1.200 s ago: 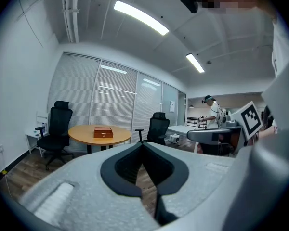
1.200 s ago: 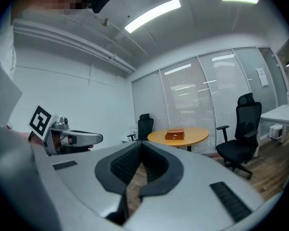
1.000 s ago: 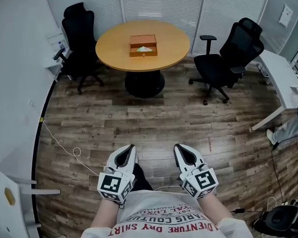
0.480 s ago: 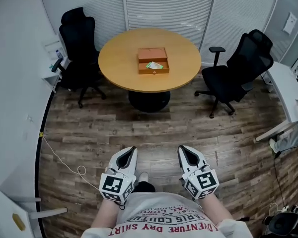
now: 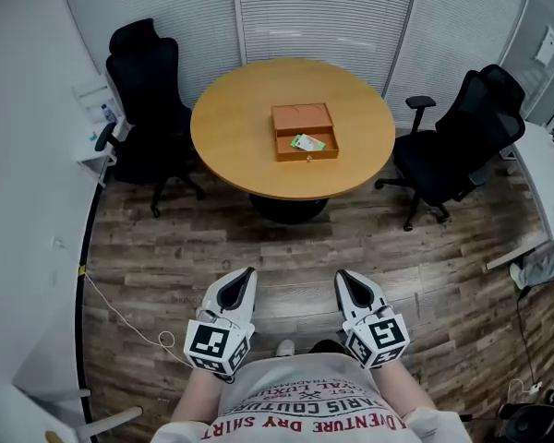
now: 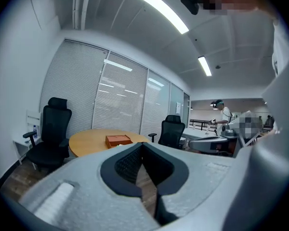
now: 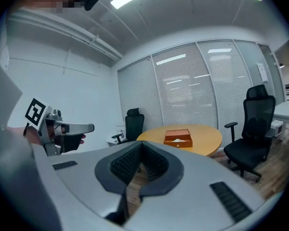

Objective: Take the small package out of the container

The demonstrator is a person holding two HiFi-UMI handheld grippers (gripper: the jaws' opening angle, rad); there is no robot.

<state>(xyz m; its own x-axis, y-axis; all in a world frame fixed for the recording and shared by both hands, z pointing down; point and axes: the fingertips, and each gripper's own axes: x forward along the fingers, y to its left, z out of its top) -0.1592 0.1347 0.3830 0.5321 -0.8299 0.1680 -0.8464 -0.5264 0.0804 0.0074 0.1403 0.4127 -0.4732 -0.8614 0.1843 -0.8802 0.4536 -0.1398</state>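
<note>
An open orange-brown wooden box (image 5: 303,118) stands on the round wooden table (image 5: 231,146) across the room. A small green and white package (image 5: 307,142) lies in its front compartment. The box also shows small in the left gripper view (image 6: 117,140) and the right gripper view (image 7: 178,137). Both grippers are far from the table, low and close to my torso. My left gripper (image 5: 243,277) is shut with nothing between its jaws. My right gripper (image 5: 348,280) is likewise shut and empty.
Black office chairs stand left (image 5: 152,90) and right (image 5: 462,141) of the table. A white desk (image 5: 549,169) runs along the right wall and a small white shelf (image 5: 97,109) juts from the left wall. A thin cable (image 5: 120,317) trails over the wooden floor.
The table and box have drawn closer and sit lower in the head view as I walk towards them. Both grippers stay shut in the same place before my torso.
</note>
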